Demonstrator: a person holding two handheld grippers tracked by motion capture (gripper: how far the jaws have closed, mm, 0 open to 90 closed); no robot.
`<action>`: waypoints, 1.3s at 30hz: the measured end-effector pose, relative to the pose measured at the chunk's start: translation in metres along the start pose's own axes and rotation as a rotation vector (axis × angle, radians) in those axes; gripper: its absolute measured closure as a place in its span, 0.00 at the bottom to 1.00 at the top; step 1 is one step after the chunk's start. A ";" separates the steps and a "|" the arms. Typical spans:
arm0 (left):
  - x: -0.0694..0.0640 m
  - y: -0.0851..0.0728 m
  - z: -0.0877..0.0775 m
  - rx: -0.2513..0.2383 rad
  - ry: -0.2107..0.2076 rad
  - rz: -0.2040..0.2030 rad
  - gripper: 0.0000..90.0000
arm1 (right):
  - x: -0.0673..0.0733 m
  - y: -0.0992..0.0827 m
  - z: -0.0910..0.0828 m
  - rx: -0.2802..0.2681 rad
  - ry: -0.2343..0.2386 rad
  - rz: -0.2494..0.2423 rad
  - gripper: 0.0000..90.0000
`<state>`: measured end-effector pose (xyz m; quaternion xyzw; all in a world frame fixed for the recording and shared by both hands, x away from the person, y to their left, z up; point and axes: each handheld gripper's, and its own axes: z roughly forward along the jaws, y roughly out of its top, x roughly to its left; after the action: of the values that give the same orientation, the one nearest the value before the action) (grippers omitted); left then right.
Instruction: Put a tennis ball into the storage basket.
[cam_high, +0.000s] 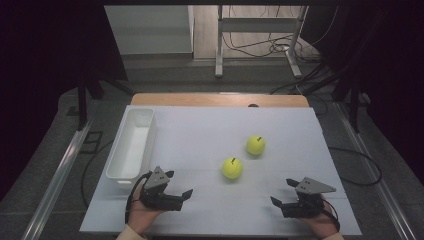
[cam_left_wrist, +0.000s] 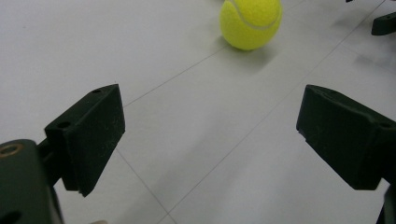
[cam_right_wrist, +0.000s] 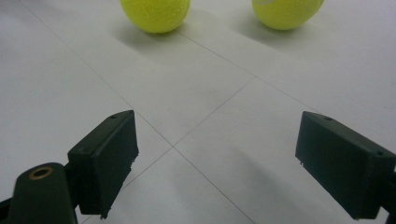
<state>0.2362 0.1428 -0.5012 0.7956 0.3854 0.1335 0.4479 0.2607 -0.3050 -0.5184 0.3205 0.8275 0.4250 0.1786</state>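
Two yellow-green balls with short dark stems lie on the white tabletop (cam_high: 200, 130): one near the middle (cam_high: 232, 168), the other a little farther back and right (cam_high: 255, 145). My left gripper (cam_high: 179, 183) rests near the front left, open and holding nothing, pointing right toward the nearer ball (cam_left_wrist: 251, 21). Its jaws (cam_left_wrist: 212, 135) stand wide apart over bare table. My right gripper (cam_high: 283, 192) sits at the front right, open too, aimed left and back. Beyond its spread jaws (cam_right_wrist: 217, 163) lie both balls, one at the left (cam_right_wrist: 155, 13), one at the right (cam_right_wrist: 287, 11).
A long white bin (cam_high: 131, 147) stands along the table's left side, just behind my left gripper. A wooden strip (cam_high: 220, 99) edges the far side. A jaw of the right gripper (cam_left_wrist: 385, 23) shows at the top right of the left gripper view. Cables and a metal frame (cam_high: 260, 40) lie on the floor beyond.
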 end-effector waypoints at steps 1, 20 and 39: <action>0.000 0.001 0.001 0.000 -0.002 0.003 0.10 | 0.000 0.000 0.000 0.000 0.000 0.000 0.15; 0.000 0.017 0.011 -0.012 -0.023 0.011 0.10 | 0.000 0.000 0.000 0.005 0.000 -0.006 0.15; -0.002 0.029 0.026 0.002 -0.046 0.019 0.10 | 0.000 0.000 0.000 0.005 0.000 -0.002 0.15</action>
<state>0.2640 0.1168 -0.4915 0.8025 0.3677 0.1191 0.4546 0.2605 -0.3044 -0.5181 0.3202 0.8288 0.4230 0.1780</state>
